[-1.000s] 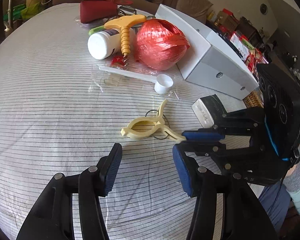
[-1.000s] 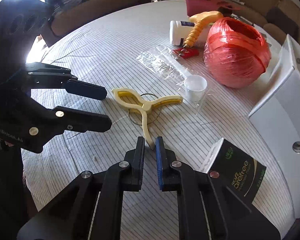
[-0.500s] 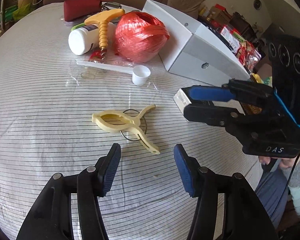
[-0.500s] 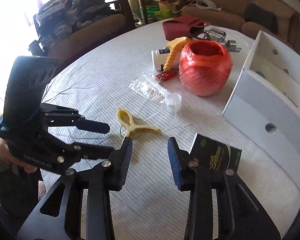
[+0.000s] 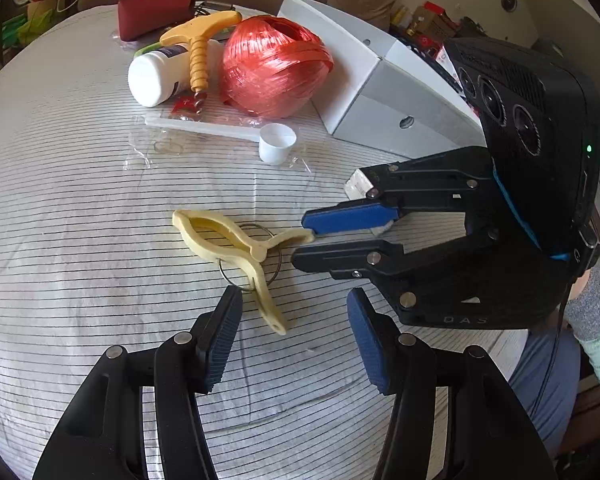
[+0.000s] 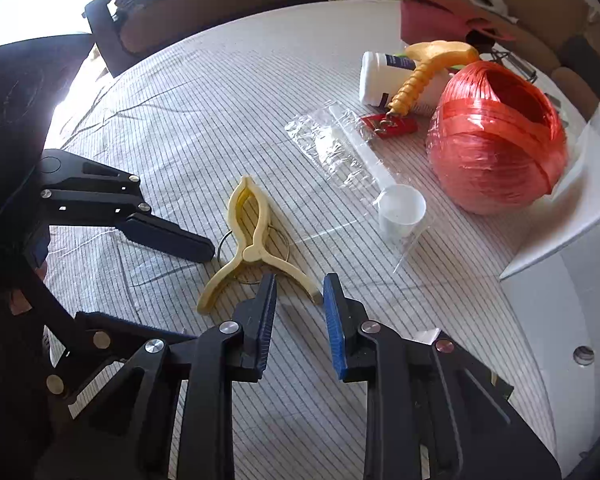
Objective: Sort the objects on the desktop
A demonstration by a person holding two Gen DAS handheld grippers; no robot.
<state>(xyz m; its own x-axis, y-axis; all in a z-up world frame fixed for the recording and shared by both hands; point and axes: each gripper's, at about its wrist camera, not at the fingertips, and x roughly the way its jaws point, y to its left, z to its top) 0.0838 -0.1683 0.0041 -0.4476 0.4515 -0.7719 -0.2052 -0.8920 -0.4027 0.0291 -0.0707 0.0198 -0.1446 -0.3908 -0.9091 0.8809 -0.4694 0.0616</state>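
**Clothes peg flanked by two sets of tongs on the striped surface**

Clothes peg (image 5: 236, 246), pale yellow and threaded on a wire ring (image 5: 269, 236), is seen lying flat near the middle of the striped surface (image 5: 60, 208). In the left wrist view, the left tongs (image 5: 294, 336) are held spread at the near edge, with nothing between the blue pads; one leg of the peg ends just beyond the left finger. To the right, the right tongs (image 5: 306, 242) are brought in from the side, and the tip of the peg's other leg is seen at the mouth of the narrow gap. The jaws have just been closing, yet the pads are not seen pressing on the peg.

At the far left a dark red pouch (image 5: 156, 10) is seen. Right of it a white bottle (image 5: 156, 78) is laid on its side, with a yellow-handled corkscrew (image 5: 198, 52) across it. A clear plastic wrapper (image 5: 172, 140) holds a white scoop (image 5: 277, 146). A red ball of twine (image 5: 274, 66) rests against a white box (image 5: 380, 92) at the far right.

In the right wrist view, the left tongs (image 6: 172, 264) are seen at the left, the peg (image 6: 252, 240) in the centre, and the right tongs (image 6: 300, 320) near, slightly parted.
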